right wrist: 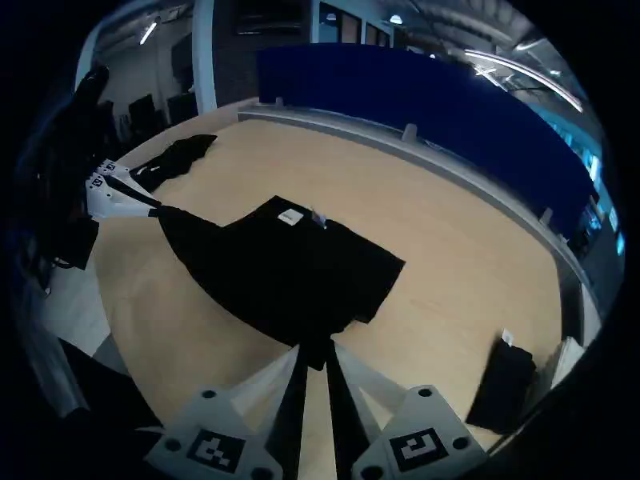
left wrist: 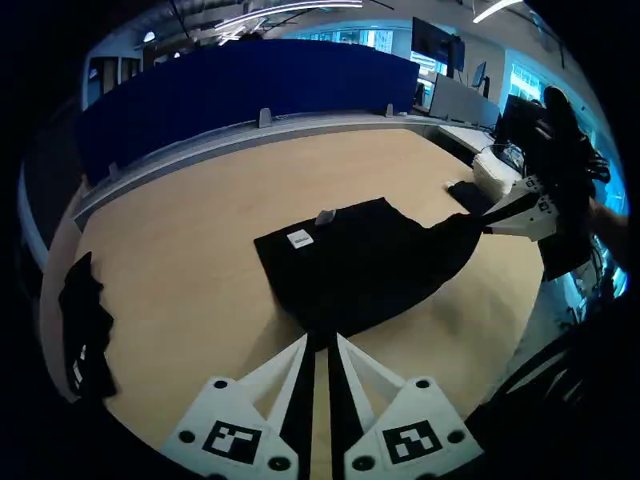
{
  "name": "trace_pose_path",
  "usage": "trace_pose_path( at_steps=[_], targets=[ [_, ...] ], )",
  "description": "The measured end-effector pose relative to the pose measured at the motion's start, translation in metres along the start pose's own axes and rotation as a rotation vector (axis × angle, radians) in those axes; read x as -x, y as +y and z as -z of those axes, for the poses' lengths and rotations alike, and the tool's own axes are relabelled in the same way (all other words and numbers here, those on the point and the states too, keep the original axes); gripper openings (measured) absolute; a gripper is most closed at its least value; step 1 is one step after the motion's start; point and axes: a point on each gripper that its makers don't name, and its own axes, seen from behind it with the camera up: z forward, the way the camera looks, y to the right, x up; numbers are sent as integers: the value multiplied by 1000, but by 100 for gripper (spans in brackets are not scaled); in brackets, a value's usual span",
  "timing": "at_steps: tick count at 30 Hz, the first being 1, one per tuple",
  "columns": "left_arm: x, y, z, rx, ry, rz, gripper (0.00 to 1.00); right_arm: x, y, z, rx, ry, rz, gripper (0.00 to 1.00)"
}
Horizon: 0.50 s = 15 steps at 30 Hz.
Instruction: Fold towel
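Black creased towel (left wrist: 360,264), white tag (left wrist: 300,238) uppermost.

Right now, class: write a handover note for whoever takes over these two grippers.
Left gripper: shut on one corner of the black towel.
Right gripper: shut on another corner.
Towel: the rest lies on the wooden table; a second dark cloth sits at the table's edge.
Done: both corners gripped.
Left: carry them across and fold.

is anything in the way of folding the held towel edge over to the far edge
Nothing visible does: the left gripper and right gripper pinch the towel, and the other dark cloth lies off to the side.
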Motion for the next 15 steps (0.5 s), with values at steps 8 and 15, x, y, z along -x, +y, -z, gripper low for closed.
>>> trace_pose_path(
  at_steps=[8, 15],
  targets=[
    [-3, 6, 12, -4, 3, 24, 10, -4, -1, 12, -7, 2, -2, 16],
    [-3, 8, 16, -9, -1, 30, 10, -4, -3, 18, -19, -3, 2, 16]
  ],
)
